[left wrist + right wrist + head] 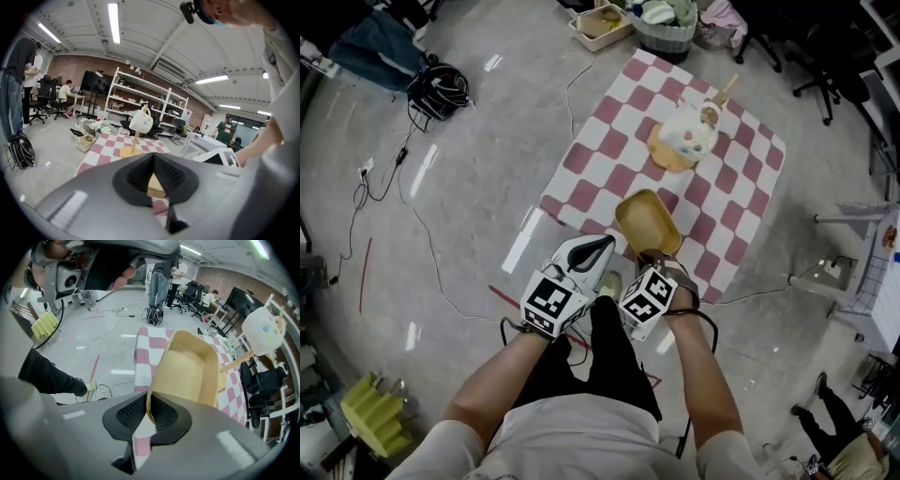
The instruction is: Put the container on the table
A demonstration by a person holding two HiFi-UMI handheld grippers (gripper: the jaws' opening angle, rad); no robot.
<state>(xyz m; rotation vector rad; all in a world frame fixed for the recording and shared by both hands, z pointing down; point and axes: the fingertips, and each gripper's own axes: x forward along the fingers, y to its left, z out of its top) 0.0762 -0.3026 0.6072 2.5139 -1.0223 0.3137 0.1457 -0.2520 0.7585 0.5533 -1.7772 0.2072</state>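
A tan, shallow container point(647, 223) hangs over the near edge of the table with the red-and-white checked cloth point(609, 150). My right gripper point(652, 255) is shut on its near rim. In the right gripper view the container point(187, 366) fills the middle, tilted, with its rim pinched between the jaws of that gripper point(149, 411). My left gripper point(607, 244) floats just left of the container with its jaws together and nothing held. In the left gripper view a bit of the container point(157, 186) shows behind the left gripper point(153, 161).
A white mug on a wooden stand with a yellow base point(689, 131) occupies the far half of the table. A cream tray point(600, 23) and a basket point(666, 23) sit on the floor beyond. Cables point(436, 89) lie at left, a white frame point(853, 272) at right.
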